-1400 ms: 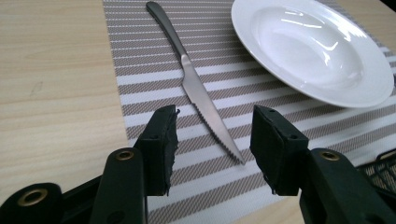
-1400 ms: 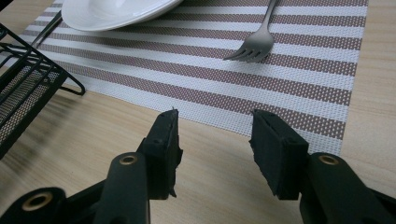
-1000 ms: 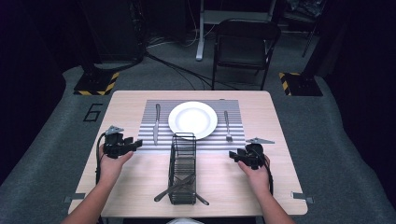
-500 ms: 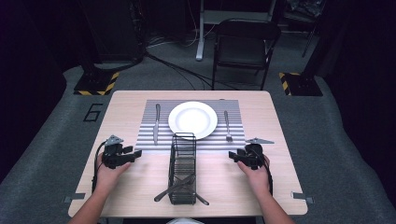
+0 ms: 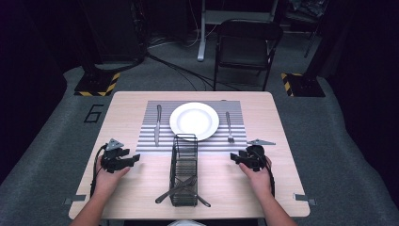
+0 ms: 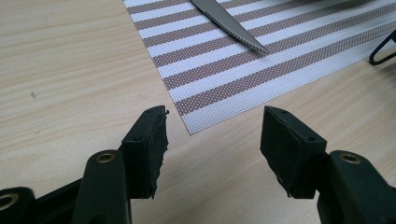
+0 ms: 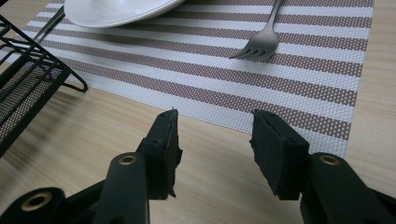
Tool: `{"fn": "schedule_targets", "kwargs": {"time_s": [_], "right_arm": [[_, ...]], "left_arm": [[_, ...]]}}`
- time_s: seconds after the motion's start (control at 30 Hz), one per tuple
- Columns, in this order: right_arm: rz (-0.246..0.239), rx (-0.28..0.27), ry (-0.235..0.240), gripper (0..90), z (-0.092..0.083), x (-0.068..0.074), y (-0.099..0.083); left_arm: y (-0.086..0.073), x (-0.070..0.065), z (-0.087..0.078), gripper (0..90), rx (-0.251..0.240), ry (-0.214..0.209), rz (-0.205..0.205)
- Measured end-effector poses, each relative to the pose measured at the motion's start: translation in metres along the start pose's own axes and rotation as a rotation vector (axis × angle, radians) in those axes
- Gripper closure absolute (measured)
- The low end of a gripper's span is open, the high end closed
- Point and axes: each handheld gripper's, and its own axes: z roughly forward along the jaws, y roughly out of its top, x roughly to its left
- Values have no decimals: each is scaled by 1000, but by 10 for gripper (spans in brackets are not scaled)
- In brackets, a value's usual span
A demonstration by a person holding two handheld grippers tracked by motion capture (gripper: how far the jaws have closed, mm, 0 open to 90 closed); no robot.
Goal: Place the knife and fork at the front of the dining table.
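Observation:
A white plate [image 5: 194,120] sits on a striped placemat [image 5: 146,136], with a knife [image 5: 158,123] to its left and a fork [image 5: 228,126] to its right. My left gripper [image 5: 134,159] rests low on the table at the mat's near left corner [image 6: 196,123]. It is open, its jaws have just been opening, and nothing is between them. The knife tip [image 6: 252,44] lies ahead of it. My right gripper [image 5: 234,157] is open and empty just off the mat's near edge [image 7: 280,84], with the fork [image 7: 261,42] and plate [image 7: 112,9] beyond.
A black wire basket [image 5: 183,169] stands between my hands, with cutlery lying in and under it at its near end. Its frame [image 7: 23,84] is left of the right gripper. A black folding chair [image 5: 247,47] stands beyond the table.
My left hand has come down and toward the table's near edge, and its jaws stand wider apart. The right hand has not moved.

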Motion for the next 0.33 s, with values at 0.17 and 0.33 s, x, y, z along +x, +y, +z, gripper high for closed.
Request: {"fn": "schedule_targets", "kwargs": {"time_s": [0.17, 0.33], "right_arm": [[-34, 5, -12, 510, 0, 1, -1], [-80, 10, -41, 506, 1, 3, -2]], "left_arm": [[-2, 2, 1, 403, 12, 24, 11], [-3, 3, 2, 404, 21, 48, 26]]}}
